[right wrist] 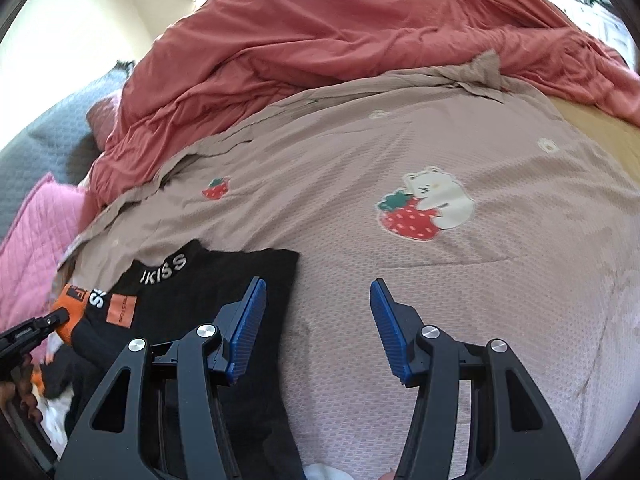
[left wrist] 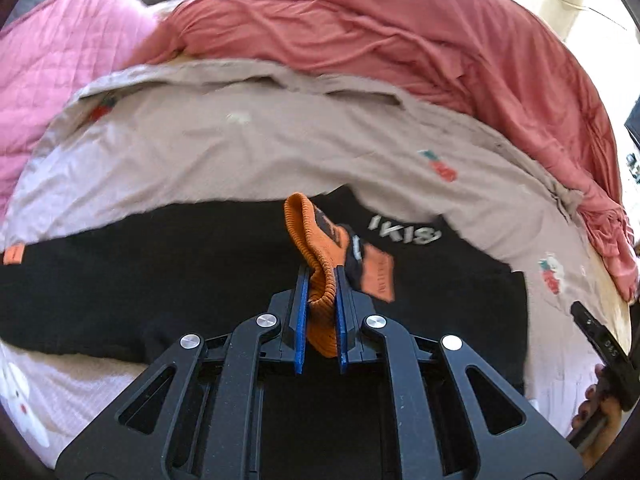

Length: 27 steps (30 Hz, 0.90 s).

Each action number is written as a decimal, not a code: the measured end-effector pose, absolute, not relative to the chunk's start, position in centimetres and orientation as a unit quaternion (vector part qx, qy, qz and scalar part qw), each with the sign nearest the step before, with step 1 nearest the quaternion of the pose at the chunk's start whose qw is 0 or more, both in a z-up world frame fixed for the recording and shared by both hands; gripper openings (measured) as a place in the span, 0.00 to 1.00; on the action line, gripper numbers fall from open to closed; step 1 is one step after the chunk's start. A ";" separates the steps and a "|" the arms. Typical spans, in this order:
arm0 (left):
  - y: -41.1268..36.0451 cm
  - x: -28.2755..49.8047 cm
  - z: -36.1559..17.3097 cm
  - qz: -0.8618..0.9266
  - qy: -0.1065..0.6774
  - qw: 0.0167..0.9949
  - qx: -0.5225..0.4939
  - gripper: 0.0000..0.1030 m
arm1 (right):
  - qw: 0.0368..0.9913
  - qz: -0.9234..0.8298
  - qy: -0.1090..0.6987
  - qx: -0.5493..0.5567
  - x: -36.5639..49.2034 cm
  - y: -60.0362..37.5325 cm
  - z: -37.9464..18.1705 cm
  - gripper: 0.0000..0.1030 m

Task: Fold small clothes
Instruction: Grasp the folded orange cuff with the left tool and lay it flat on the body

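A small black top (left wrist: 168, 280) with white lettering and orange patches lies flat on the beige strawberry-print bedspread (left wrist: 240, 152). My left gripper (left wrist: 321, 276) is shut on its orange ribbed cuff (left wrist: 316, 240) and holds the sleeve up over the garment. In the right wrist view the black top (right wrist: 208, 280) lies at lower left, and the left gripper (right wrist: 60, 314) shows there pinching the orange cuff (right wrist: 74, 304). My right gripper (right wrist: 318, 286) is open and empty, its left finger over the top's right edge, the rest over the bedspread (right wrist: 400, 140).
A rumpled coral-red duvet (left wrist: 380, 32) is heaped along the far side of the bed. A pink quilted pillow (left wrist: 52, 64) lies at far left. The right gripper's body (left wrist: 600, 352) and a hand show at the lower right of the left wrist view.
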State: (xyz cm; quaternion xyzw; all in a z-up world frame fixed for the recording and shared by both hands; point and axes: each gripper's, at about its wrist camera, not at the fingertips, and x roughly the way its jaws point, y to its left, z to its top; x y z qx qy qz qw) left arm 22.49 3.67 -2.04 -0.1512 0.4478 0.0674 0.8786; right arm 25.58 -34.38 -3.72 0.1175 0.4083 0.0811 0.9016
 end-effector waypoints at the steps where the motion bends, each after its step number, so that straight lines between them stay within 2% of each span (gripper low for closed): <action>1: 4.1 22.4 -2.5 0.069 0.452 0.876 -0.153 0.05 | 0.903 0.088 0.407 0.108 25.5 -33.8 -3.7 0.51; 9: 4.4 21.9 -4.4 0.073 0.464 0.872 -0.140 0.05 | 0.897 0.183 0.401 0.031 23.9 -27.1 -4.5 0.51; 14: 5.0 21.9 -5.4 0.080 0.477 0.865 -0.133 0.06 | 0.872 0.209 0.442 -0.008 23.9 -24.1 -6.8 0.51; 17: 5.2 22.0 -6.1 0.085 0.486 0.861 -0.126 0.07 | 0.844 0.185 0.502 -0.033 24.6 -23.8 -9.5 0.51; 21: 5.4 22.3 -7.1 0.093 0.506 0.850 -0.111 0.09 | 0.842 0.187 0.504 -0.041 24.5 -23.6 -9.8 0.51; 27: 6.4 21.1 -6.0 0.114 0.498 0.852 -0.112 0.09 | 0.843 0.201 0.500 -0.012 24.2 -24.0 -9.0 0.61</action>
